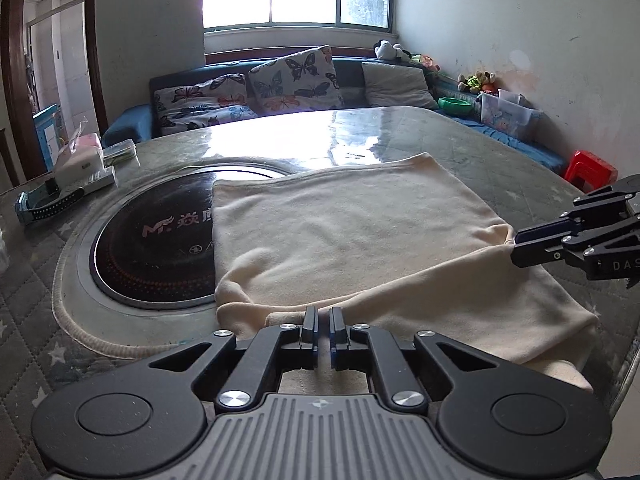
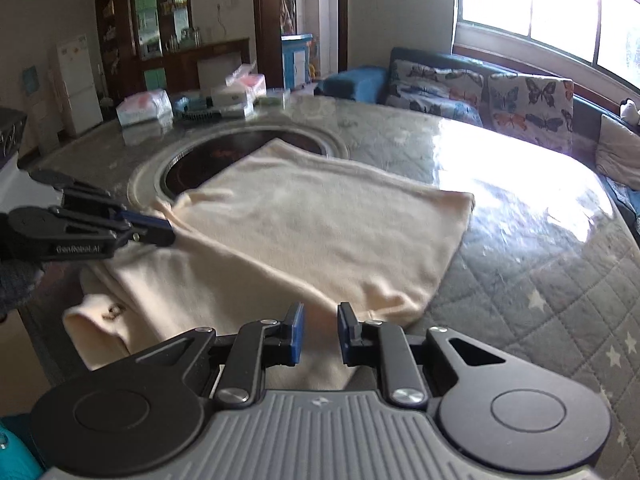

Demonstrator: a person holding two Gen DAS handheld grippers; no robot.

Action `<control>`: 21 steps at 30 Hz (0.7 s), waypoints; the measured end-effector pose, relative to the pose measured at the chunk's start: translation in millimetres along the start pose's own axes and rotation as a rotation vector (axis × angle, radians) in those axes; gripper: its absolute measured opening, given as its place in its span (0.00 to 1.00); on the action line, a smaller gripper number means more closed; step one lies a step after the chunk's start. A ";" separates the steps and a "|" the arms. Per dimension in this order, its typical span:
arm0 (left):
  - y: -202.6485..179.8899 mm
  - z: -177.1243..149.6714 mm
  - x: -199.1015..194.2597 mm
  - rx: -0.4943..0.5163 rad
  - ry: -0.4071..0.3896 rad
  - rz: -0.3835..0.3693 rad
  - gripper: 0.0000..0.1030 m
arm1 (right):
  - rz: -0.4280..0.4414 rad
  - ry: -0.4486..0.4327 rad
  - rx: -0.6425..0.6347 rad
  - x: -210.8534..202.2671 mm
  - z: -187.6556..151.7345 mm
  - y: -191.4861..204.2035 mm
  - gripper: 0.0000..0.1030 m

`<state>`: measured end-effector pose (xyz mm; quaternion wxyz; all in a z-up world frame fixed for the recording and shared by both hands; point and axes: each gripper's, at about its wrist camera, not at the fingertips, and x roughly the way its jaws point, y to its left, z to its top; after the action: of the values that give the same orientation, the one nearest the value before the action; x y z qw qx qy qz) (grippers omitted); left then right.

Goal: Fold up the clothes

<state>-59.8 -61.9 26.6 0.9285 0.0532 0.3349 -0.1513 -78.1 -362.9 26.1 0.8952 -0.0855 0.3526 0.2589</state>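
Left gripper pinches the cream garment's near hem; right gripper, narrowly parted, straddles another fold, judged ready to fold across the tabletop.

Both tools looked alike: the left gripper was matte black, with silver screw heads, round black discs on either side and a ribbed grey housing bearing a small emblem. The right gripper had blue pads on its fingers. White lettering marked both grippers' sides.
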 end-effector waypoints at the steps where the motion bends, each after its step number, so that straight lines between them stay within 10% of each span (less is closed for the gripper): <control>1: -0.1 -0.6 -0.2 0.005 0.001 0.003 0.07 | 0.003 -0.007 0.005 1.6 1.3 0.0 0.16; 12: -9.5 -31.2 -64.5 0.224 -0.037 -0.048 0.08 | 0.062 0.042 -0.104 -17.6 -16.3 27.8 0.17; 16: -20.5 -51.2 -81.8 0.343 -0.044 -0.079 0.32 | 0.076 0.070 -0.146 -23.4 -30.4 40.2 0.18; 21: -39.6 -67.9 -80.0 0.470 -0.059 -0.094 0.36 | 0.079 0.067 -0.178 -35.6 -34.4 47.8 0.23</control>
<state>-171.8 -66.2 25.5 0.8920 0.2477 0.2651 -0.2696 -145.3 -348.2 26.2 0.8609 -0.1595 0.3610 0.3212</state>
